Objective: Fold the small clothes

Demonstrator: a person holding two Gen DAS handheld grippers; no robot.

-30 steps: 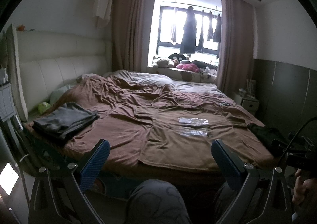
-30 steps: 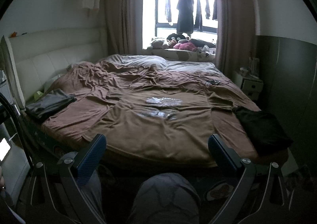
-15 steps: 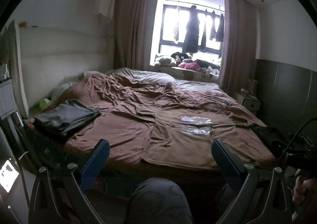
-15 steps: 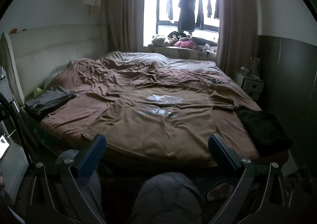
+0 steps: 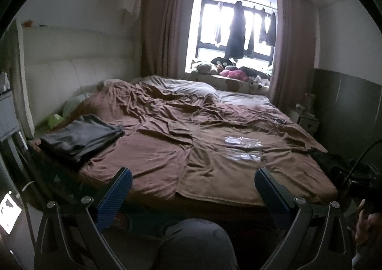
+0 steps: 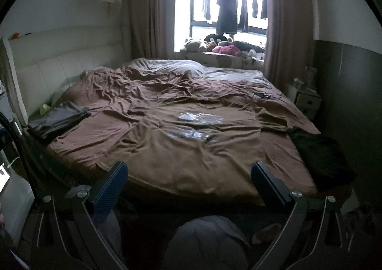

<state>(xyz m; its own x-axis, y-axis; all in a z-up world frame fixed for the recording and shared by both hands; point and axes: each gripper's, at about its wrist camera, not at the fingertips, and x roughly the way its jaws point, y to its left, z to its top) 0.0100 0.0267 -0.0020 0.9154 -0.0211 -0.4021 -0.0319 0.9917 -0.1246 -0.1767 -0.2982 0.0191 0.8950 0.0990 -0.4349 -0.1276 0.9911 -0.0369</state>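
A brown T-shirt [image 6: 191, 150] is being displayed spread flat, print side up, on the near half of the bed [image 6: 100, 131], occupying the centre of the right wrist frame. In the left wrist frame the same T-shirt [image 5: 238, 162] is being shown right of centre, its lower hem lying along the near edge of the bed [image 5: 148, 155]. A pale printed graphic [image 6: 198, 124] is being shown on the chest area.

The left claw [image 5: 193, 189] is being held spread wide at the bottom of its frame, both blue-padded fingers [image 5: 114, 198] standing apart from the fabric, with nothing between them. The right claw [image 6: 188, 184] is likewise being held spread wide at the bottom of its frame, its fingers [image 6: 109, 189] being kept just short of the hem, with nothing gripped.

A folded grey garment [image 5: 81, 136] is being shown at the left of the bed, well apart from the T-shirt. A black garment [image 6: 320, 155] is being shown at the right near corner of the bed, just beside the T-shirt's sleeve. The bed cover is being shown heavily wrinkled toward the upper centre of both frames.

A window [image 6: 229, 7] with hanging clothes is being shown at the upper centre, with soft toys [image 6: 214, 47] lined up on the sill. A nightstand [image 6: 308, 100] is being shown at the right. The person's knee [image 6: 210, 241] is being shown at the bottom centre.
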